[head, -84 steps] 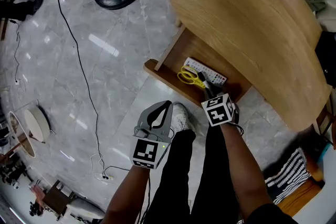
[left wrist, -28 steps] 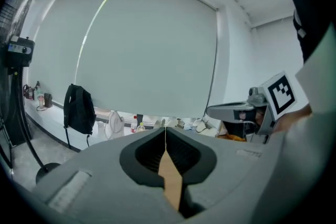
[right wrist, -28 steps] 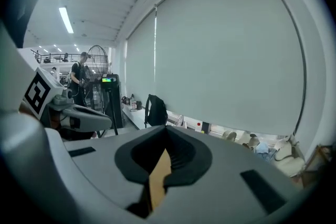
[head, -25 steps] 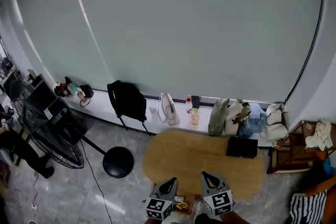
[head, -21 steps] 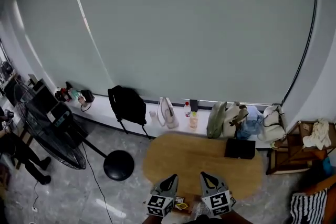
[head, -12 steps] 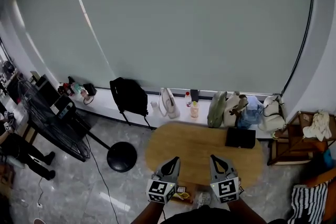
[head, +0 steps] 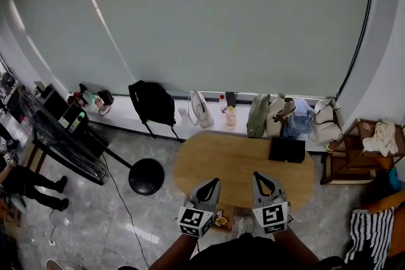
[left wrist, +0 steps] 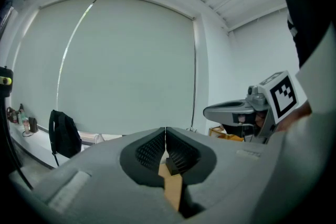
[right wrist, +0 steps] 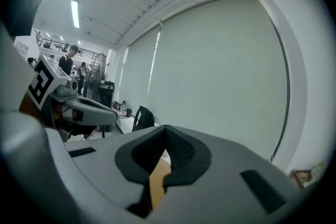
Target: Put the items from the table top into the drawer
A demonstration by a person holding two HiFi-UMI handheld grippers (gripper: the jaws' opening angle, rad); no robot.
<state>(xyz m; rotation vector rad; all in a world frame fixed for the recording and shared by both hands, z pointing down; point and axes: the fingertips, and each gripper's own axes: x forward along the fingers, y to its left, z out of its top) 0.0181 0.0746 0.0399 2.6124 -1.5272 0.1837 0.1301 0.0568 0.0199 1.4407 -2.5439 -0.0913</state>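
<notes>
The head view takes in the whole oval wooden table (head: 234, 164) from above. A flat black item (head: 286, 150) lies at its far right. Under the near edge the drawer (head: 226, 229) stands open, with yellow scissors (head: 221, 221) showing in it. My left gripper (head: 214, 182) and right gripper (head: 256, 176) are held up side by side over the near edge, both shut and empty. In the left gripper view the jaws (left wrist: 165, 130) meet with nothing between them, and the right gripper (left wrist: 236, 110) shows beside them. The right gripper view shows its jaws (right wrist: 166, 128) closed too.
A black round stand base (head: 147, 176) sits on the grey floor left of the table. A black backpack (head: 152, 104), bottles and several bags (head: 285, 118) line the sill under the big blind. A wooden shelf (head: 353, 161) stands at the right, and desks with a person at the far left.
The head view has swung up from the open drawer to the whole room. Over the last second both shut grippers have risen a little in the picture, staying side by side.
</notes>
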